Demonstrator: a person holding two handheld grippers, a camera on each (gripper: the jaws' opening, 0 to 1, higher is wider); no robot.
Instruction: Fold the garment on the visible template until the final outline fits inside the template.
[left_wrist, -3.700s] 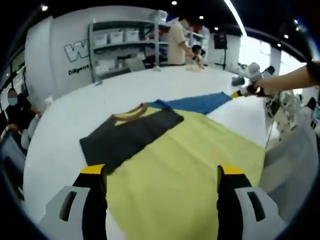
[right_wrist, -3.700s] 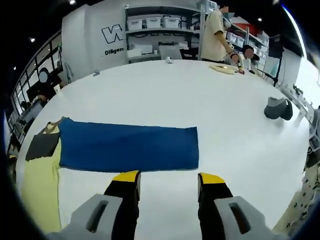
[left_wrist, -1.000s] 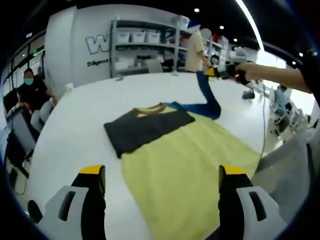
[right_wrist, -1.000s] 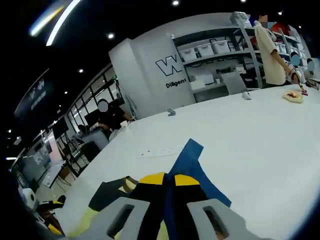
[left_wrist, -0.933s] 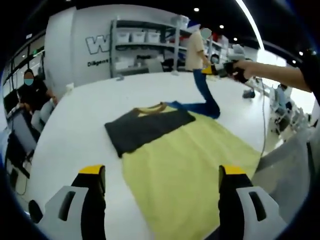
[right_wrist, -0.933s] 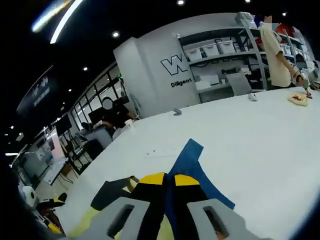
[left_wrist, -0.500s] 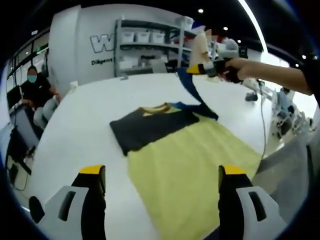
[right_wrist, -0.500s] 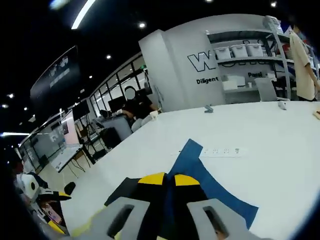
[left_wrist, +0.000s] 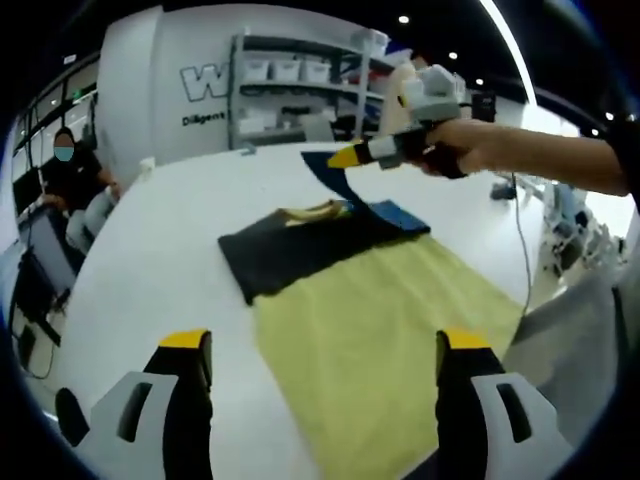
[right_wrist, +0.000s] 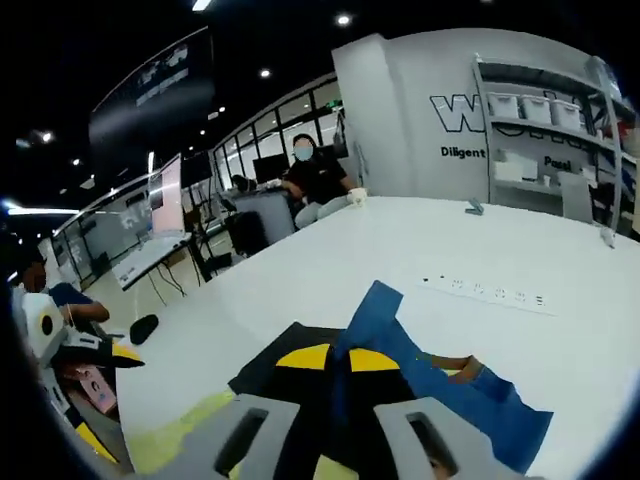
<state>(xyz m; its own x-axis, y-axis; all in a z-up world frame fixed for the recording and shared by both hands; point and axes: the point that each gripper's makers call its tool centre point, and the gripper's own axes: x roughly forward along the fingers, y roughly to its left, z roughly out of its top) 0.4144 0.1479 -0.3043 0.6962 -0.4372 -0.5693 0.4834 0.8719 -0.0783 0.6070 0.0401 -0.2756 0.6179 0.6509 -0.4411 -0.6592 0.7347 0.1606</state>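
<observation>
1 garment (left_wrist: 318, 240), 1 yellow template (left_wrist: 385, 340), 2 hand-held grippers (left_wrist: 312, 385) (right_wrist: 332, 362).

A large white table (left_wrist: 150, 250) spans most of the left gripper view. At its centre lies a garment: a dark, near-black panel (left_wrist: 300, 250) with a tan collar (left_wrist: 312, 211), and below it a wide yellow panel (left_wrist: 385, 340) reaching toward the lower right. A blue part (left_wrist: 398, 214) rests on the table at centre right. In the right gripper view, a white power strip (right_wrist: 485, 293) lies on the tabletop at right.
</observation>
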